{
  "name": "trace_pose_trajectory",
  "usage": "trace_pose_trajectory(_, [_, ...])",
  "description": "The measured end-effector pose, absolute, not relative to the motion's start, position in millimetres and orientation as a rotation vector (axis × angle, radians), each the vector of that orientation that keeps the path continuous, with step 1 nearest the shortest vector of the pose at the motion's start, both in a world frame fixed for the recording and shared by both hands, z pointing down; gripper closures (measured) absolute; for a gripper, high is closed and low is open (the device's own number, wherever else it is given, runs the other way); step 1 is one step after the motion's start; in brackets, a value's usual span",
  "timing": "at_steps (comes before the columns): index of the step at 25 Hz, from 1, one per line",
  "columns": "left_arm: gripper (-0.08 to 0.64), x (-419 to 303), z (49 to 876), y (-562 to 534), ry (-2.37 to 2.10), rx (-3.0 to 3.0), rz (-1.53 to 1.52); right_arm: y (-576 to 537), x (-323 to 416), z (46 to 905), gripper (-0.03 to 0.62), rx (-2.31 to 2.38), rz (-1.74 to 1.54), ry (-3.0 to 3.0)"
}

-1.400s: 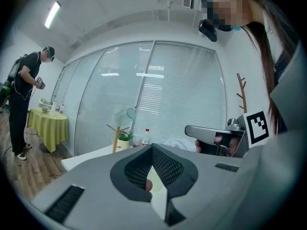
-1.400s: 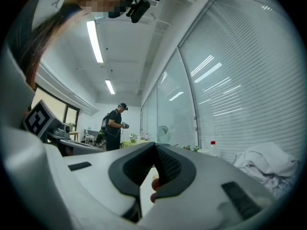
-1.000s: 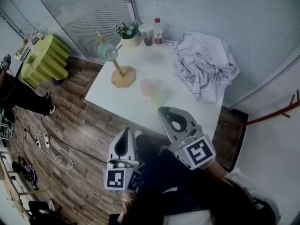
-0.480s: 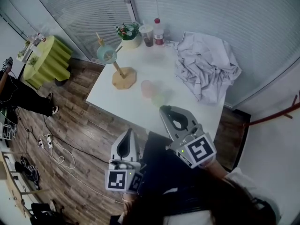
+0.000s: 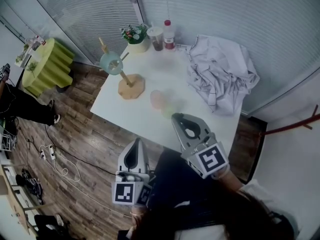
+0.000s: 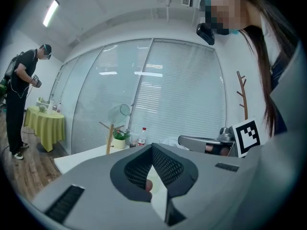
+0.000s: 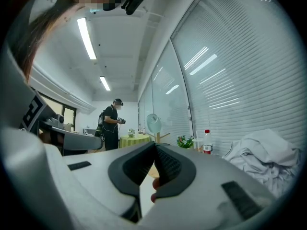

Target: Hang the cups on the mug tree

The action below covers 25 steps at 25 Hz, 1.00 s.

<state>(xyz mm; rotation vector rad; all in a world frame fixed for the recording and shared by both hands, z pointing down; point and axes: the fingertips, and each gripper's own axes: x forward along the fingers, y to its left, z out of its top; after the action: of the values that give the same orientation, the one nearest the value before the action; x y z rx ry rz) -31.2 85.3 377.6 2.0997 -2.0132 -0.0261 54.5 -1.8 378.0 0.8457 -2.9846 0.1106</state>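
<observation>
A wooden mug tree [image 5: 131, 86] stands at the white table's [image 5: 150, 121] left side, with a pale blue cup [image 5: 110, 63] hung on one peg. A pink cup [image 5: 156, 98] and a pale green cup [image 5: 169, 107] stand together near the table's middle. My right gripper [image 5: 179, 118] is shut and empty, with its tips over the near table edge just short of the green cup. Also shut and empty, my left gripper [image 5: 136, 141] hangs off the table's near edge above the floor. In the left gripper view the tree [image 6: 110, 138] and its cup [image 6: 120, 112] show far ahead.
A crumpled white cloth [image 5: 220, 71] covers the table's right part. A potted plant [image 5: 135, 36], a drink cup [image 5: 156, 36] and a bottle [image 5: 169, 32] stand at the back edge. A green-draped table [image 5: 47, 64] and a person [image 6: 21, 95] are off to the left.
My right gripper has edged a little forward toward the table and slightly down. The left gripper has stayed where it was. Both remain shut.
</observation>
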Motion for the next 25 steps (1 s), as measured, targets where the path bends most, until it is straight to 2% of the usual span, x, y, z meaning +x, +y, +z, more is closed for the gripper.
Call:
trace_pose_trajectory(20, [0.56, -46, 400, 61, -1.984, 2.003, 0.028, -39, 31, 432, 0.592, 0.74, 0.144, -2.852])
trace_pose_trajectory(25, [0.56, -43, 404, 53, -1.955, 2.012, 0.027, -43, 27, 443, 0.572, 0.699, 0.157, -2.829])
